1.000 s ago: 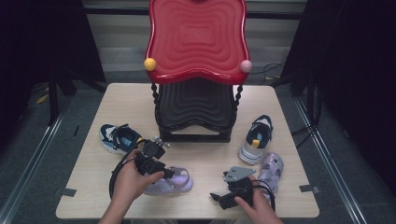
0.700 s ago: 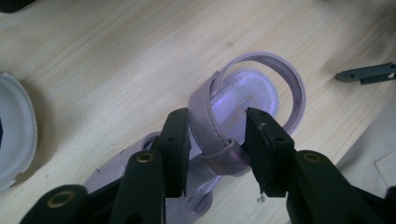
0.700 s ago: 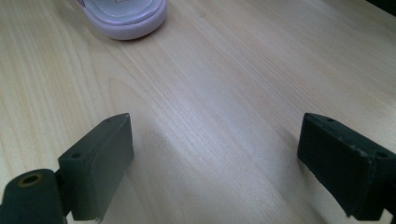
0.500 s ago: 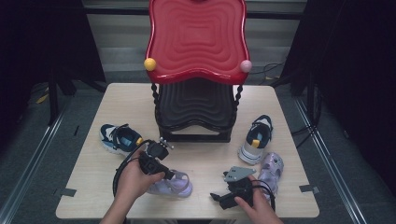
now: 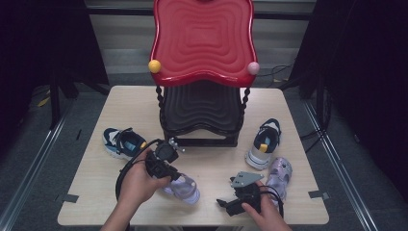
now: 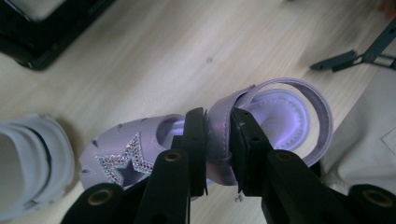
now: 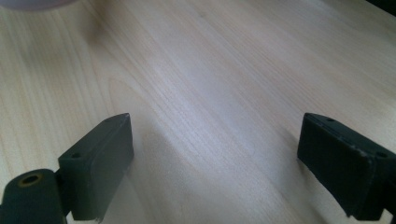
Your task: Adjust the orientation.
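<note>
My left gripper [image 6: 218,140] has just been closing, and its two black jaws are now clamped on the strap of the lilac sandal [image 6: 210,140], one jaw on each side of the band, the pads pressing it flat between them. In the left gripper view the sandal lies across the jaws: its toe end with the glittering star points off to one side, and its open heel loop curls away to the other. Taking the black stepped stand [image 5: 202,113] under the red wavy top [image 5: 202,41] as my landmark, the sandal [image 5: 182,186] sits in front of that stand, a little to its left-hand corner, on the wooden table [image 5: 96,192], with my left gripper [image 5: 161,161] between stand and sandal and my left hand [image 5: 137,183] behind it. My right gripper [image 7: 215,154] stands with its jaws wide apart, with bare wood between them and nothing held; in the high view it [image 5: 243,195] rests in front of the stand's right-hand corner, just beside a second lilac sandal [image 5: 280,174]. A dark blue trainer [image 5: 122,143] lies to the left of the stand, well apart from the held sandal, and a white and blue trainer [image 5: 262,144] lies to the right of the stand.
</note>
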Available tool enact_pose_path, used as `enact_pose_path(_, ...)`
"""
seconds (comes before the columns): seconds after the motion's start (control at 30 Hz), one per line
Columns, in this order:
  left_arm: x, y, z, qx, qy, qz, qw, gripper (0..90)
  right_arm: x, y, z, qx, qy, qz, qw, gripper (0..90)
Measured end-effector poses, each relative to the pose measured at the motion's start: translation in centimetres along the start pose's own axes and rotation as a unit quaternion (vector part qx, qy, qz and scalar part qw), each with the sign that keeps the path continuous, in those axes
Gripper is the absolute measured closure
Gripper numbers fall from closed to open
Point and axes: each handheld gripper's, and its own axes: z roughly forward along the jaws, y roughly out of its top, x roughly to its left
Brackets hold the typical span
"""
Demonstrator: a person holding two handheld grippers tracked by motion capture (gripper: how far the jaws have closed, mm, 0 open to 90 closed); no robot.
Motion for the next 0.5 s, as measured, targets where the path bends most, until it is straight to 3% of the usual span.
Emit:
enact_pose_path(0.13,-0.1,1.7,0.4,-0.004,-0.001,0.025,0.9997,76.9,0.0,0.0,0.0,0.0,0.0,0.0,1.0,9.9)
enact_pose_path(0.37,-0.8,3.9,3.3,0.009,-0.007,0.083,0.9965,77.0,0.0,0.0,0.0,0.0,0.0,0.0,1.0,10.0)
enact_pose_path(0.43,-0.8,3.9,4.2,0.012,-0.01,0.082,0.9965,77.0,0.0,0.0,0.0,0.0,0.0,0.0,1.0,10.0)
enact_pose_path(0.47,-0.7,3.7,4.6,0.016,-0.015,0.088,0.9959,77.0,0.0,0.0,0.0,0.0,0.0,0.0,1.0,10.0)
enact_pose_path(0.5,-0.7,3.5,4.9,0.008,-0.027,0.081,0.9963,76.9,0.0,0.0,0.0,0.0,0.0,0.0,1.0,10.0)
